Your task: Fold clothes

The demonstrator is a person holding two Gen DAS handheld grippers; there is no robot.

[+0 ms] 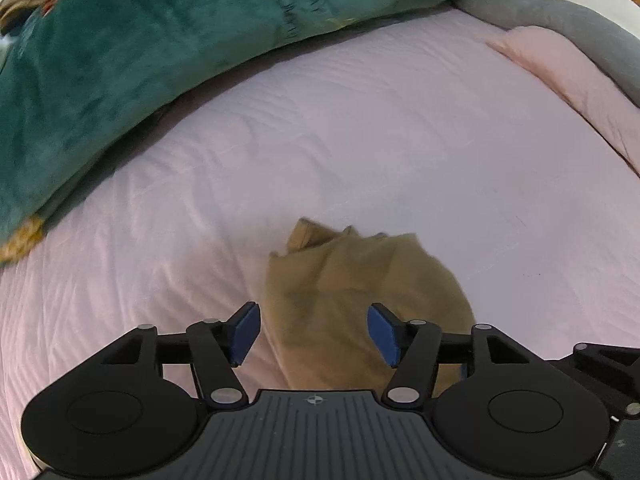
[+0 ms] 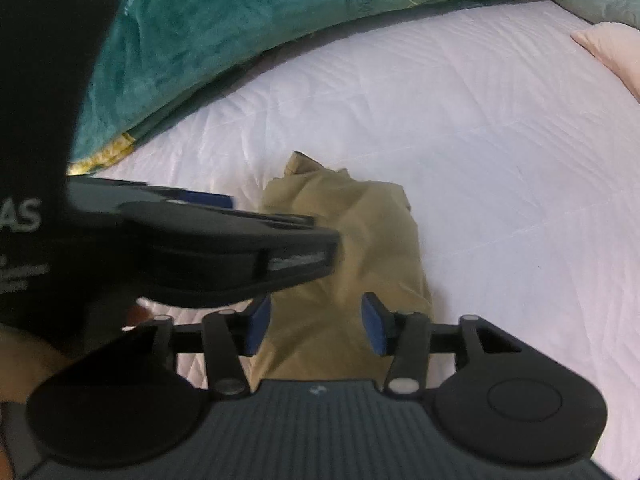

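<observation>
A tan garment lies bunched in a narrow heap on the pale pink bed sheet. My left gripper hovers over its near end, open, blue pads apart and not pressing the cloth. In the right wrist view the same tan garment runs away from my right gripper, which is open above it with nothing pinched. The left gripper's black body crosses that view from the left, over the garment's left side, held by a person in a black sleeve.
A teal velvet blanket with yellow trim is piled along the far left of the bed. A pink pillow and a grey cushion sit at the far right. Bare sheet spreads right of the garment.
</observation>
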